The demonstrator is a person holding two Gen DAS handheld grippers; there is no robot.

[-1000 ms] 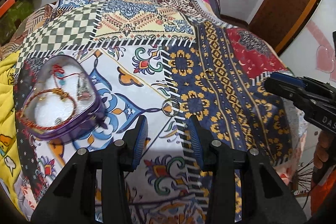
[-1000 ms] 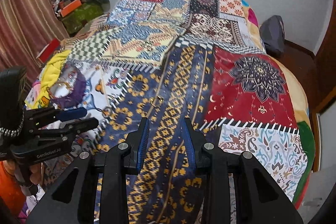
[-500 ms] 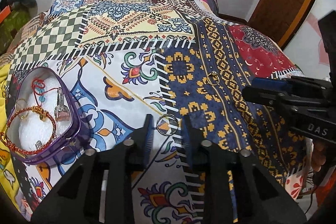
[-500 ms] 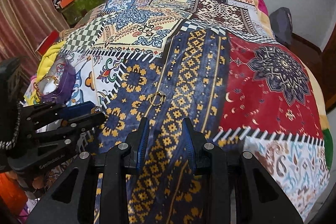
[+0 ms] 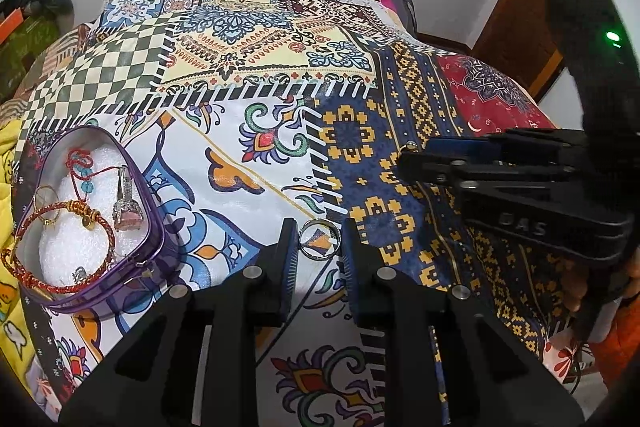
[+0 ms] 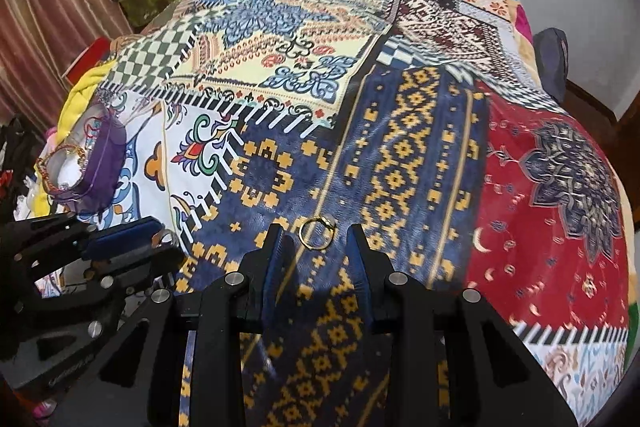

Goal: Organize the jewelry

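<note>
Two parted grippers: left gripper (image 5: 318, 243) brackets a silver ring (image 5: 320, 239), right gripper (image 6: 316, 241) a gold ring (image 6: 317, 233), both unclamped on the bedspread (image 6: 400, 131); purple jewelry box (image 5: 152, 227) sits well left.

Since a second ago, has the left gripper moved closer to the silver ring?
Yes. The left gripper has moved forward along the quilt: its open jaws now flank the silver ring, which earlier lay ahead of them.
</note>
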